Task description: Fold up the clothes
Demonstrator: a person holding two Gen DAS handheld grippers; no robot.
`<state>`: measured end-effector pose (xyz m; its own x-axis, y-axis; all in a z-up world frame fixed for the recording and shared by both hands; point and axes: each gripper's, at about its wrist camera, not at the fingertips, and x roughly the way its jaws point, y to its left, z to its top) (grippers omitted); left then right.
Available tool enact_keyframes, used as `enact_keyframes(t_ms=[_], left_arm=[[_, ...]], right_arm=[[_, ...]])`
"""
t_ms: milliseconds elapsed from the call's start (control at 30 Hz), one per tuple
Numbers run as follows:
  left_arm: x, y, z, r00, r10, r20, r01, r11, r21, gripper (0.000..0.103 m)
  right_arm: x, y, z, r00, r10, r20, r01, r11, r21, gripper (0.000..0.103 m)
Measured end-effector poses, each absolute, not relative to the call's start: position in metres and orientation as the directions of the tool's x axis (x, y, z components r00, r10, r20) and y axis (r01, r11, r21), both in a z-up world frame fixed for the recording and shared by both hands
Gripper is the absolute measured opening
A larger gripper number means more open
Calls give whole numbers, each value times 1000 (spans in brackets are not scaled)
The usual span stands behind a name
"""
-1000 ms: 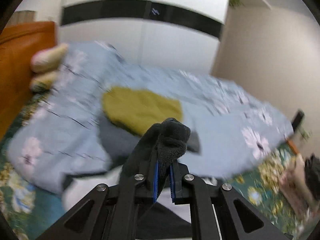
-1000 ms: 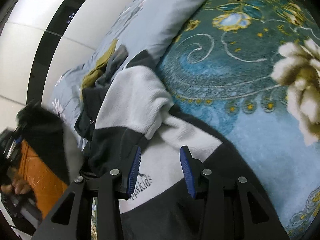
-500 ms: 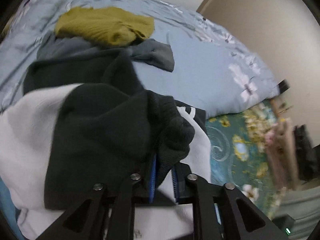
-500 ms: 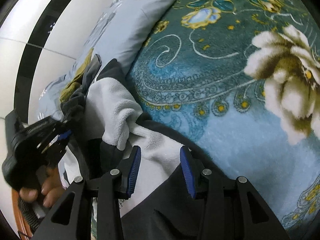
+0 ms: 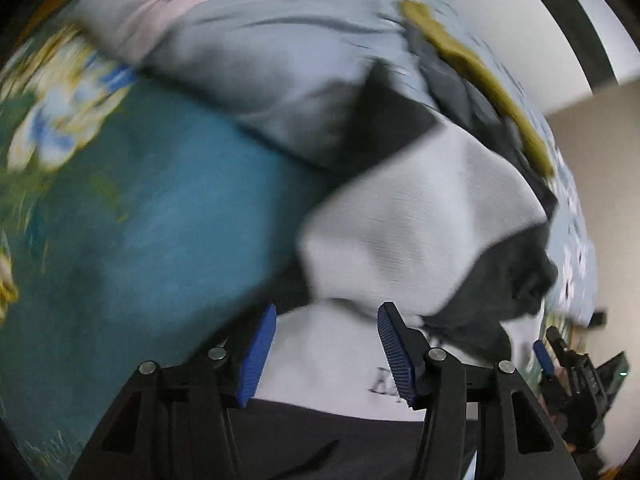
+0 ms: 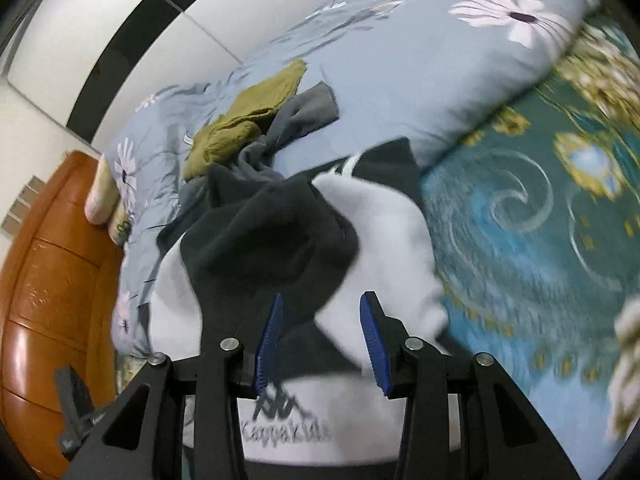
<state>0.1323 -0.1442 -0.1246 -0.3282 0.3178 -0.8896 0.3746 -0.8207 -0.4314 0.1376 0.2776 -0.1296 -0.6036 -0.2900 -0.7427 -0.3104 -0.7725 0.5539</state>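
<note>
A white and black fleece top (image 5: 404, 220) lies on the bed, its sleeves folded in over the white chest; it also shows in the right wrist view (image 6: 384, 240), with a printed logo (image 6: 288, 420) near the jaws. The black sleeve cuff (image 6: 272, 240) lies across the chest. My left gripper (image 5: 324, 348) is open and empty, just above the garment. My right gripper (image 6: 320, 336) is open and empty, over the black sleeve. The right gripper also shows at the left wrist view's right edge (image 5: 568, 364).
A teal floral blanket (image 6: 540, 232) covers the bed. A light blue flowered duvet (image 6: 400, 64) lies behind, with an olive garment (image 6: 244, 120) and a grey garment (image 6: 296, 120) on it. A wooden headboard (image 6: 52, 280) stands at the left. White wardrobe doors (image 6: 120, 20) stand behind.
My left gripper has let go of the black sleeve cuff and opened; the sleeve now lies across the chest. The left gripper has swung left. The right gripper stayed open and turned.
</note>
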Motion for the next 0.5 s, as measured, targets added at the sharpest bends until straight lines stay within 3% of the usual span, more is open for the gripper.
enact_keyframes(t_ms=[167,367,400,467,500], left_arm=[[141,-155,-135,-315,337,-887,399,-801,-446,57],[140,-150,-138,-305,351,-885,388,-803,-452,57],[139,-149,-137,-306,352,-885,382,-806,-452,57],[139,-148,-137,-310,353,-883,377,-807,-455,57],[139,-148,-136,-314,353,-881,375,-807,-457,57]], right_arm=[[108,290,-153,-542,-298,-786,-377,-750,544,42],[95,287,-160,-559,-315,-767,-407,-701,585,42],[94,286,-158,-565,-312,-763,-411,-696,589,40],[92,284,-153,-565,-319,-761,-410,-692,594,23],[91,282,-148,-564,-319,-762,-401,-700,590,21]])
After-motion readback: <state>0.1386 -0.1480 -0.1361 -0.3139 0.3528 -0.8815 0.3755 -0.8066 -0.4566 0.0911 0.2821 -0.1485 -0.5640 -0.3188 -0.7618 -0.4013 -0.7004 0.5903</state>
